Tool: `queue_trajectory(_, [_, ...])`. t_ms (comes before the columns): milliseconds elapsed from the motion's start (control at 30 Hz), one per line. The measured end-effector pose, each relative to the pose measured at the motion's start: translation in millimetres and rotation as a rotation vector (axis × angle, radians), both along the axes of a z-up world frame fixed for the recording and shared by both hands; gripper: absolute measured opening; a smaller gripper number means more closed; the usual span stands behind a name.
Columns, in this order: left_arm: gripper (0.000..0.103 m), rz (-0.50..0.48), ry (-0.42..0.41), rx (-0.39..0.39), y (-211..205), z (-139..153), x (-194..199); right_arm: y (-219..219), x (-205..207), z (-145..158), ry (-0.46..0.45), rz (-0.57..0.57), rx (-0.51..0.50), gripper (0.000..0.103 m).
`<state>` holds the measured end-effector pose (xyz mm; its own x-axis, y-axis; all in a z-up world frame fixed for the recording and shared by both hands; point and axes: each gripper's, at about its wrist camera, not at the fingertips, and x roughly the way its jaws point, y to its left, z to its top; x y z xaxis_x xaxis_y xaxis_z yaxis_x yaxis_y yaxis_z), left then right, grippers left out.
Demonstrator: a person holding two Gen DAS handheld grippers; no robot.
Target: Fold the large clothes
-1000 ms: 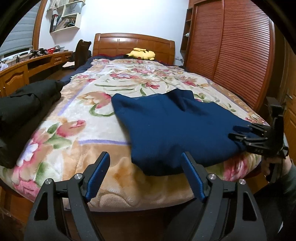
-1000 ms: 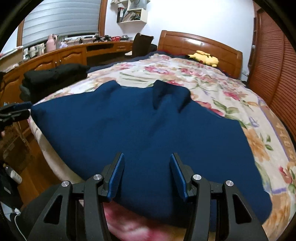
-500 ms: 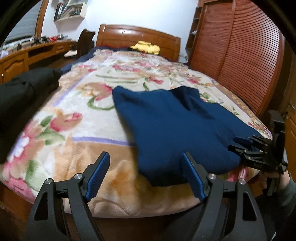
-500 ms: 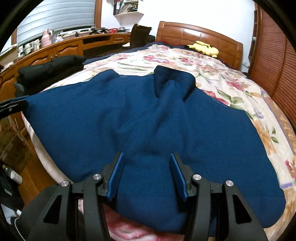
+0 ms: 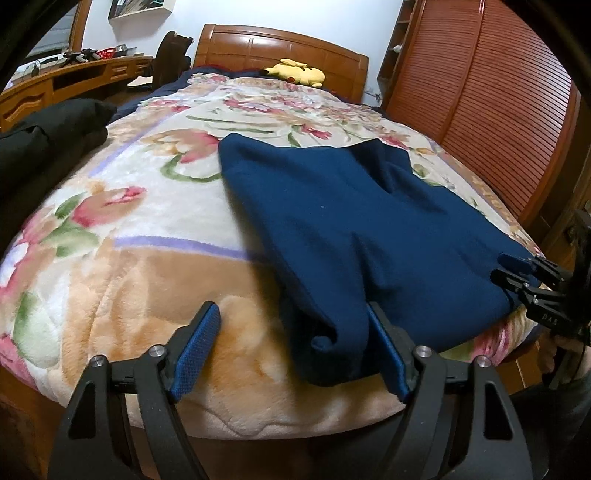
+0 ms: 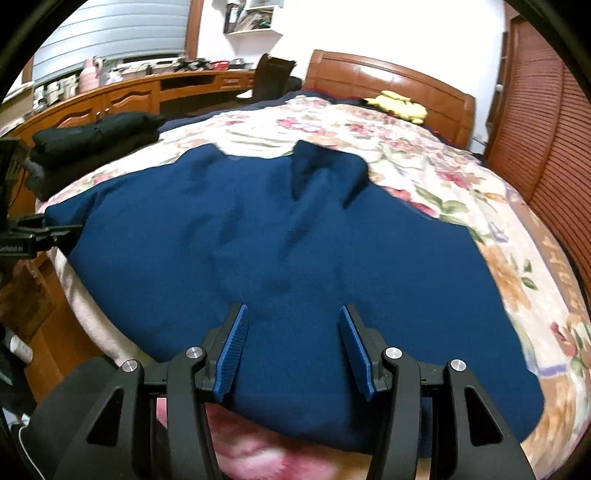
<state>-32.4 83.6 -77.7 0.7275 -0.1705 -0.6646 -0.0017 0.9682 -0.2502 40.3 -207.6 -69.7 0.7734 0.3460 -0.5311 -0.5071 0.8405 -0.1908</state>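
Navy knitted sweater (image 5: pixel 354 229) lies rumpled on our plush floral blanket (image 5: pixel 147 229); left gripper (image 5: pixel 293 349) narrowing but unclamped, right gripper (image 6: pixel 293 345) parted.

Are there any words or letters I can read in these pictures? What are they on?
"DAS", more or less, in small pale letters on the right gripper in the left wrist view; faint, so I am not sure of it.
A white label on the left gripper in the right wrist view: too blurred to read.
Books on the wall shelf: too small to read.
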Motion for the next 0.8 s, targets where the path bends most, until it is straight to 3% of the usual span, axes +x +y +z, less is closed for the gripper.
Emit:
queue_trajectory(67, [0.042, -0.047, 0.008, -0.053, -2, 1, 2, -4, 0, -1, 0.012, -0.001, 0.007, 0.053])
queue_trajectory(167, [0.024, -0.074, 0.012, -0.064, -8, 8, 5, -2, 0, -7, 0.042, 0.012, -0.006, 0.053])
queue_trajectory(400, [0.019, -0.100, -0.109, -0.045, -27, 66, 6, -2, 2, -4, 0.073, 0.030, 0.011, 0.053])
queue_trajectory(533, [0.018, -0.158, -0.174, 0.009, -62, 105, 17, -10, -2, 2, 0.074, 0.036, 0.032, 0.053])
queue_trajectory(800, [0.017, -0.318, -0.224, 0.098, -151, 145, 45, -82, -13, 26, 0.014, -0.094, 0.145, 0.053])
